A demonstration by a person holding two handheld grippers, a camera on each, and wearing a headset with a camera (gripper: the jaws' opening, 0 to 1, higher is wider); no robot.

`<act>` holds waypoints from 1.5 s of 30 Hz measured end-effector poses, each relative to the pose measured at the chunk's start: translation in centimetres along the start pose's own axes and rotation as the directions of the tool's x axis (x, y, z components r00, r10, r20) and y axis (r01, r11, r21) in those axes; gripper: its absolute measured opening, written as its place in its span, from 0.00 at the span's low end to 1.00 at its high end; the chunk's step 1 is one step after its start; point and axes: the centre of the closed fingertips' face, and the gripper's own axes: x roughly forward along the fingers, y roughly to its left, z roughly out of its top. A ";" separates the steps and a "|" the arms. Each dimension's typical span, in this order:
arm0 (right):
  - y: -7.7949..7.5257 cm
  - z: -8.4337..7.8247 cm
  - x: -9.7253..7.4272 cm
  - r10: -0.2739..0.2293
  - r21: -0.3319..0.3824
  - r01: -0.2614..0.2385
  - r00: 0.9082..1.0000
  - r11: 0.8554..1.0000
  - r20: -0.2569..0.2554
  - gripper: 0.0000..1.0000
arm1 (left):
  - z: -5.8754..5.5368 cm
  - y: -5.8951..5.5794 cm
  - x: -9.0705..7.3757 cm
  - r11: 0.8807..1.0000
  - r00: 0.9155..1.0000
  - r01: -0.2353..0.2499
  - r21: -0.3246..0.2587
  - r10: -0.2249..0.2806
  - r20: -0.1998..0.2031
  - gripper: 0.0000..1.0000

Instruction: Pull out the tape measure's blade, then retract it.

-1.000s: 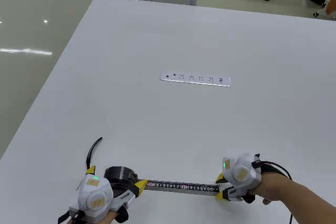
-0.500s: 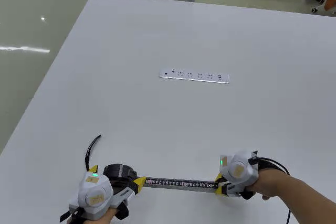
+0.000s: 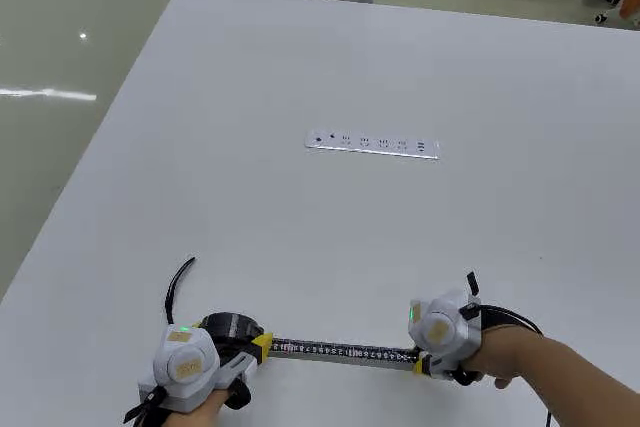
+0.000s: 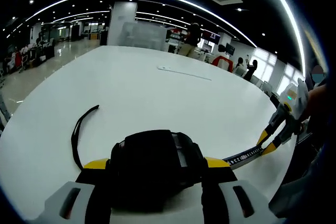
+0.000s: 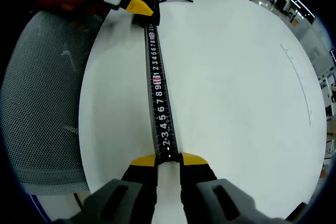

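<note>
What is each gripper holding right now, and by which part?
The left gripper grips the tape measure's black case by its sides; the right gripper pinches the blade at its tip.

The tape measure's blade (image 5: 157,93) reads 2 through 9, a red-marked 10, then on towards 24.

The right gripper (image 3: 418,358) now leans its body closer toward the left gripper (image 3: 225,337). Slightly more of the tape measure's blade (image 3: 340,351) shows between them.
</note>
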 end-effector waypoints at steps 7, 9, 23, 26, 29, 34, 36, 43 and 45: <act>0.1 0.1 -0.2 -0.014 0.040 0.012 0.999 0.999 0.039 0.14 | -0.1 0.0 0.1 0.999 1.000 -0.021 0.029 0.022 -0.016 0.65; 0.0 0.0 -0.1 -0.014 0.047 0.012 0.999 0.999 0.047 0.14 | 0.0 0.0 0.1 0.999 0.999 -0.034 0.038 0.035 -0.032 0.64; 0.5 0.2 -0.1 0.016 0.051 -0.020 0.996 0.999 0.085 0.14 | -0.2 0.1 0.1 0.999 0.998 0.017 0.041 -0.015 -0.055 0.63; 0.4 0.3 -0.1 0.012 0.059 -0.018 0.995 0.998 0.101 0.14 | -0.2 0.1 0.1 0.999 0.998 0.020 0.041 -0.018 -0.054 0.63; 0.4 0.3 -0.1 0.016 0.063 -0.023 0.994 0.998 0.109 0.14 | -0.2 0.1 0.1 0.999 0.998 0.026 0.038 -0.024 -0.055 0.63; 0.3 0.6 -0.2 0.012 0.063 -0.019 0.993 0.998 0.120 0.14 | -0.2 0.1 0.1 0.999 0.998 0.033 0.028 -0.032 -0.056 0.63; 0.2 0.6 -0.1 0.008 0.064 -0.016 0.992 0.998 0.127 0.14 | -0.2 0.1 0.1 0.999 0.998 0.036 0.026 -0.034 -0.056 0.63; 0.1 0.8 0.0 0.010 0.073 -0.020 0.992 0.997 0.129 0.14 | -0.2 0.1 0.2 0.999 0.998 0.041 0.019 -0.040 -0.056 0.63; 0.1 0.8 0.0 0.010 0.071 -0.019 0.991 0.997 0.131 0.14 | -0.2 0.1 0.2 0.999 0.997 0.045 0.014 -0.044 -0.056 0.63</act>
